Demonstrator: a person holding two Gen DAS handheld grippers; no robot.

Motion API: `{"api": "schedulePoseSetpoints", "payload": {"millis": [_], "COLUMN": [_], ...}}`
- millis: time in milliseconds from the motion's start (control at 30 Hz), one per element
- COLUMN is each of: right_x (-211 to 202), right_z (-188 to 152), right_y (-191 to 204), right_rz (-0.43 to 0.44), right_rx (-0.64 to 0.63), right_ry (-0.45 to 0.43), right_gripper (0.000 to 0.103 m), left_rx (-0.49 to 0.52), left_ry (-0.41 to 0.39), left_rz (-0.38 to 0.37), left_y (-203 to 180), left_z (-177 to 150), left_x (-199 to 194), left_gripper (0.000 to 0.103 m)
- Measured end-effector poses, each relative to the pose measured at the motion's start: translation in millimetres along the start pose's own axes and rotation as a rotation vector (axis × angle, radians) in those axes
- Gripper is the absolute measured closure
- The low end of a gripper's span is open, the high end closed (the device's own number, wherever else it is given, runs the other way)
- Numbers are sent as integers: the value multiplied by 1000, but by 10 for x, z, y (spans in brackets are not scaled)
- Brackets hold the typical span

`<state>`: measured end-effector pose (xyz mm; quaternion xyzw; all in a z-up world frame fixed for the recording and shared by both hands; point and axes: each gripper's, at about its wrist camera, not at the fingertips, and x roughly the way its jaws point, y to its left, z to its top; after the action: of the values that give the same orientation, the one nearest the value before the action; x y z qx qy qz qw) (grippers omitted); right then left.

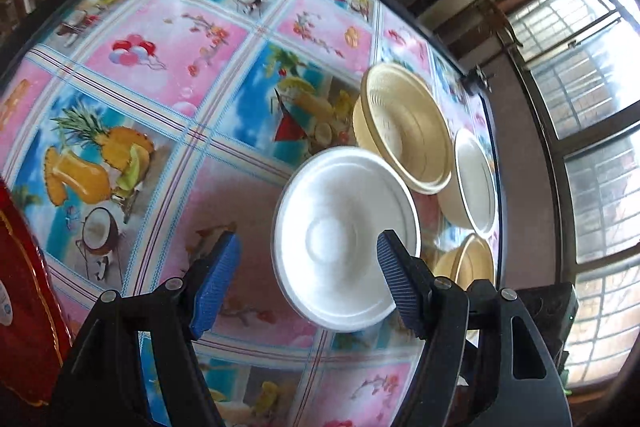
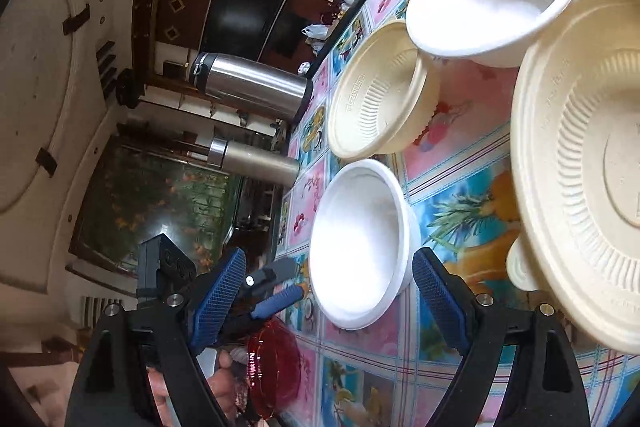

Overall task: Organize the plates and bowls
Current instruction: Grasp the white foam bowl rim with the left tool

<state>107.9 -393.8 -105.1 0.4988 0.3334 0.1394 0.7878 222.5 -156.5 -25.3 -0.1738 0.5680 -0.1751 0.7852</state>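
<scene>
Blue ribbed pads on black jaws fill the foreground of both wrist views. We find the left gripper [image 1: 308, 279] spread wide and pinching nothing; its right pad [image 1: 394, 279] overlaps the rim of a round white foam bowl [image 1: 344, 247] in the picture, but we cannot tell whether it touches. That bowl stands upright on the table covered with a glossy pink and blue fruit-print cloth [image 1: 160, 67].

We record the right gripper [image 2: 330, 287] likewise spread, with nothing clamped. The same white bowl [image 2: 360, 243] appears between its pads [image 2: 436, 291] in the right wrist view, apart from both as far as we can judge. The left gripper [image 2: 276, 291] shows there too, just beyond the bowl, carried by a person's hand [image 2: 224, 383].

Past the white bowl we note 1 beige ribbed plastic bowl [image 1: 404, 131], which appears to be a nested pair, since 2 rims show. Just beside it, toward the table edge, sits a second white bowl [image 1: 474, 183]. A further beige bowl [image 1: 468, 259] lies near the right jaw, partly hidden.

In the right wrist view 1 large beige ribbed plate [image 2: 588, 167] sits close at the right edge. We count 2 steel flasks [image 2: 256, 87] standing at the far side of the table. One red glossy object [image 1: 24, 287] lies at the left edge; we cannot identify it.
</scene>
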Motion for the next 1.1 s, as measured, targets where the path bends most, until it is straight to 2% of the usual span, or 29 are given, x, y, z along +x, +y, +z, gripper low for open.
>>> {"api": "schedulePoseSetpoints", "payload": {"millis": [133,367,833,900,933,1000,1067,1100], "right_x": [84,37,186,192,192,192,193,196], "right_z": [-19,11,13,13,15,18,20,22], "right_y": [-15,-103,-195,-212,-221,-221,-225,-229], "right_rz": [-12,-36,-76,-77,-77,-89,-102,-111], "right_rx": [5,31,55,61,63,59,52,51], "right_ry": [22,-25,1,5,5,3,-1,-2], "right_gripper": [15,15,17,18,21,28,38,41], "left_rx": [-10,-25,-28,-19,-14,-4,-2,-6], "left_ry": [-4,-17,-56,-71,-77,-84,-75,-70], "left_rz": [-13,-19,-40,-37,-36,-33,-32,-35], "left_y": [-12,20,47,42,38,36,48,61], "left_z": [-70,-42,-62,-73,-77,-79,-76,-74], "left_x": [47,127,194,182,177,181,207,224], "left_gripper": [33,33,33,37,42,44,56,58]}}
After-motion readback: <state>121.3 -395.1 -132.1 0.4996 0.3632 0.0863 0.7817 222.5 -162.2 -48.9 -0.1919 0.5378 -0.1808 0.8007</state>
